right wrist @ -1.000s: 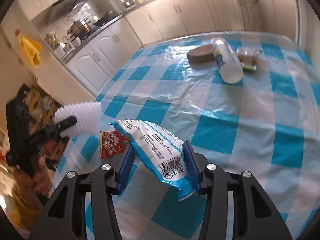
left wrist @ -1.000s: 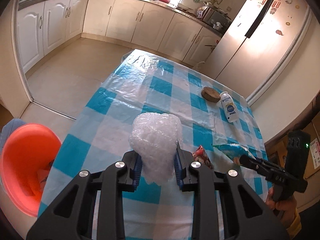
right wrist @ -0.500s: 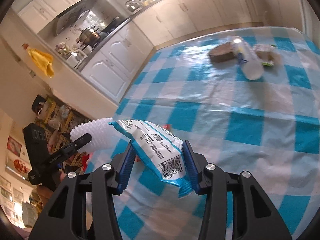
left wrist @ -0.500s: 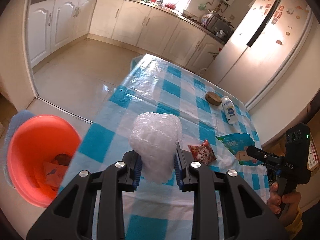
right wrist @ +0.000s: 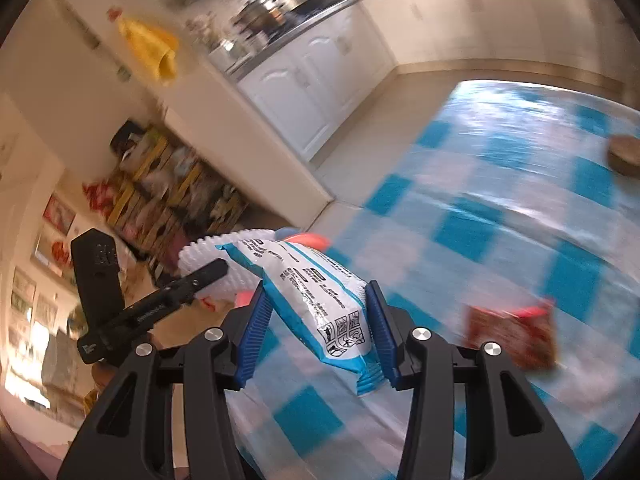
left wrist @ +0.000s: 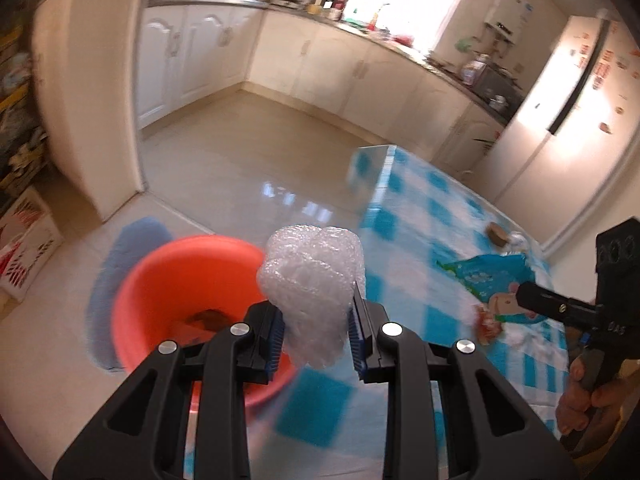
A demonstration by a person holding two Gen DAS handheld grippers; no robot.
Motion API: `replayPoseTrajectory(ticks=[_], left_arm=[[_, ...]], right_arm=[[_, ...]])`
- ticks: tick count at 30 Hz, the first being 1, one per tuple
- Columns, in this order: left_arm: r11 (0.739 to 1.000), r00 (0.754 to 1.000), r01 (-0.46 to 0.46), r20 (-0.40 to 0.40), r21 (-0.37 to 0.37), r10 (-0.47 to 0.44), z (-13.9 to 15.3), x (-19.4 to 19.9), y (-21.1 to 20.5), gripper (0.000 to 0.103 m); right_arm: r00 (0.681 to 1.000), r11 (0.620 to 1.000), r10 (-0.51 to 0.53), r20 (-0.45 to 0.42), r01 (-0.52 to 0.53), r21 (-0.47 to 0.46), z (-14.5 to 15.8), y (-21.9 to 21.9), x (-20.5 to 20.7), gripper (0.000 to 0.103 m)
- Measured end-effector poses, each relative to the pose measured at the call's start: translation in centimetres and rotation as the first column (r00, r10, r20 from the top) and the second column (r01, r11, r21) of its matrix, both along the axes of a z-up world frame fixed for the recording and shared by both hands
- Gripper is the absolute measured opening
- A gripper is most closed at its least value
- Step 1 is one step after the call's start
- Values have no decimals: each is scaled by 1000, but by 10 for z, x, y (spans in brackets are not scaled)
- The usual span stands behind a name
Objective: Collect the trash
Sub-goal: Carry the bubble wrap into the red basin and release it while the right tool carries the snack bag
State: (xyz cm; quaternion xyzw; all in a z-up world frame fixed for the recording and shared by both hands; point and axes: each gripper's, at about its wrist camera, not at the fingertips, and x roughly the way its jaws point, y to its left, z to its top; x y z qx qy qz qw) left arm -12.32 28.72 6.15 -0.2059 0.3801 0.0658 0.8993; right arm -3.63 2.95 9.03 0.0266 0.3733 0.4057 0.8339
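My left gripper (left wrist: 316,332) is shut on a wad of white bubble wrap (left wrist: 312,284) and holds it over the near rim of an orange bin (left wrist: 184,280) that stands on the floor beside the table. My right gripper (right wrist: 318,332) is shut on a blue and white snack bag (right wrist: 316,296) above the table's left edge; the bag also shows in the left wrist view (left wrist: 492,280). A small red wrapper (right wrist: 512,336) lies on the checked tablecloth (right wrist: 500,208). The bin holds some brown scraps (left wrist: 208,316).
A round brown disc (right wrist: 626,154) and a plastic bottle (left wrist: 518,240) lie at the table's far end. White cabinets (left wrist: 320,56) line the kitchen walls, a fridge (left wrist: 560,120) stands at the right, and a cluttered shelf (right wrist: 168,184) is at the left.
Both grippers have swung left, away from the table's middle. The bubble wrap is now over the orange bin's rim, and the snack bag has come to the table's edge.
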Motion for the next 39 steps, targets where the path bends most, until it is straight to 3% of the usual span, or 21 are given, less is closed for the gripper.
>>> replayPoseTrajectory(ticks=[7, 13, 16, 18, 20, 22, 24, 29, 31, 39], left_arm=[[994, 991, -107, -82, -6, 106, -39, -12, 53, 29], [992, 979, -129, -161, -5, 126, -78, -8, 73, 30], [993, 974, -121, -194, -13, 116, -94, -4, 78, 35], [992, 971, -126, -206, -8, 122, -103, -2, 82, 44], [991, 965, -135, -228, -3, 130, -112, 0, 84, 61], [990, 965, -143, -223, 3, 140, -114, -1, 84, 66], [989, 963, -150, -227, 5, 147, -116, -3, 85, 75], [985, 964, -168, -205, 26, 170, -104, -13, 80, 82], [985, 966, -166, -191, 45, 172, -97, -16, 73, 82], [989, 987, -109, -109, 98, 120, -54, -21, 40, 86]], right_arm=[[993, 988, 120, -18, -121, -92, -18, 92, 13, 49], [988, 969, 150, -35, -154, -191, -45, 148, 27, 50], [986, 960, 164, -10, -162, -229, -52, 166, 29, 52], [984, 960, 175, -16, -174, -221, -55, 173, 29, 54], [985, 962, 173, -17, -172, -211, -55, 175, 30, 62], [985, 966, 172, 2, -168, -198, -52, 171, 30, 70], [986, 968, 162, 25, -154, -198, -47, 166, 28, 71], [990, 978, 125, 71, -111, -176, -36, 144, 19, 75], [990, 983, 98, 99, -81, -167, -31, 132, 14, 83], [985, 993, -26, 170, 45, -107, -17, 70, -10, 84]])
